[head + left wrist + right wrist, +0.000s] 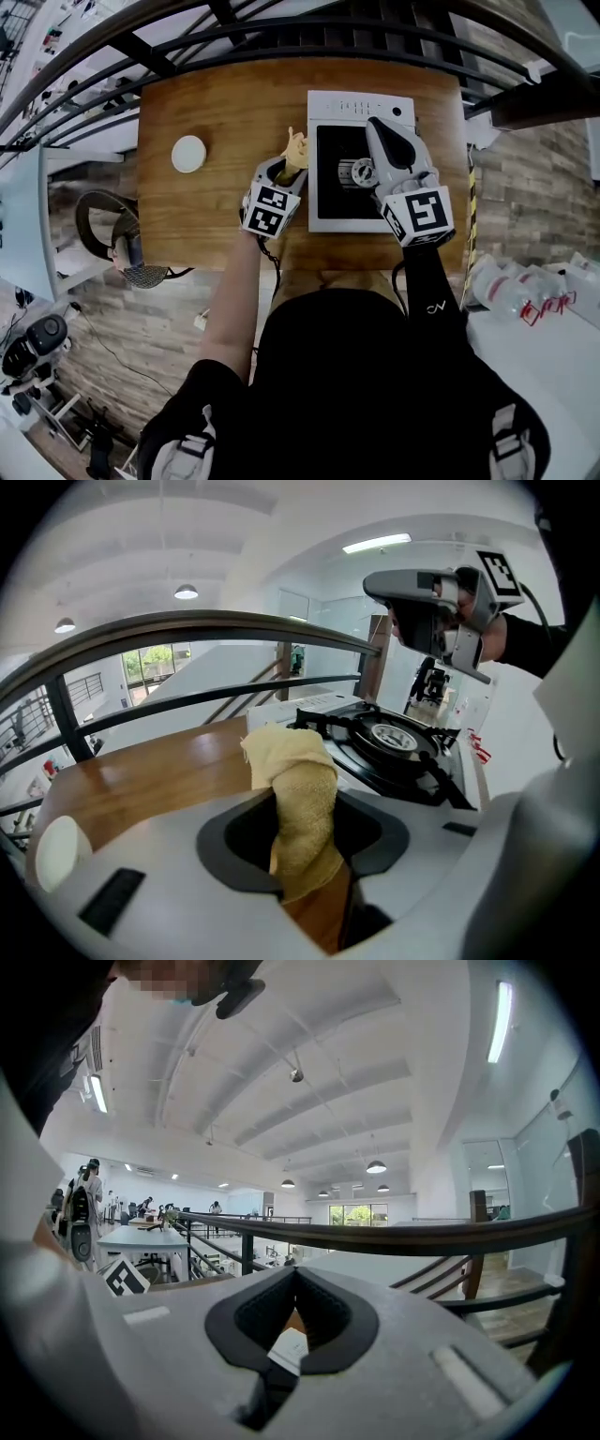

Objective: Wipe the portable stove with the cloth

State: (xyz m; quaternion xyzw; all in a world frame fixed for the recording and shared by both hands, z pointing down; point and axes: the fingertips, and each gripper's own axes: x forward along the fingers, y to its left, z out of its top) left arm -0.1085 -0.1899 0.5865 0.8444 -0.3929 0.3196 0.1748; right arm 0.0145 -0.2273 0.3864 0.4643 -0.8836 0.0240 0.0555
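The portable stove (361, 159) is white with a black top and burner (398, 741), at the table's far right. A yellow cloth (298, 799) stands bunched between the jaws of my left gripper (305, 855), which is shut on it. In the head view that cloth (297, 150) sits just left of the stove's left edge, in my left gripper (292, 167). My right gripper (377, 125) hovers over the stove's black top, pointing away from me. Its jaws (294, 1283) meet at the tips with nothing held. It also shows from the side as the right gripper (427, 597) above the burner.
The wooden table (216, 197) holds a round white disc (188, 154) at its left. A dark metal railing (281, 42) curves round the table's far side, seen also as the railing (394, 1237). A stool (112, 234) stands at the left, a white surface with plastic bags (534, 300) at the right.
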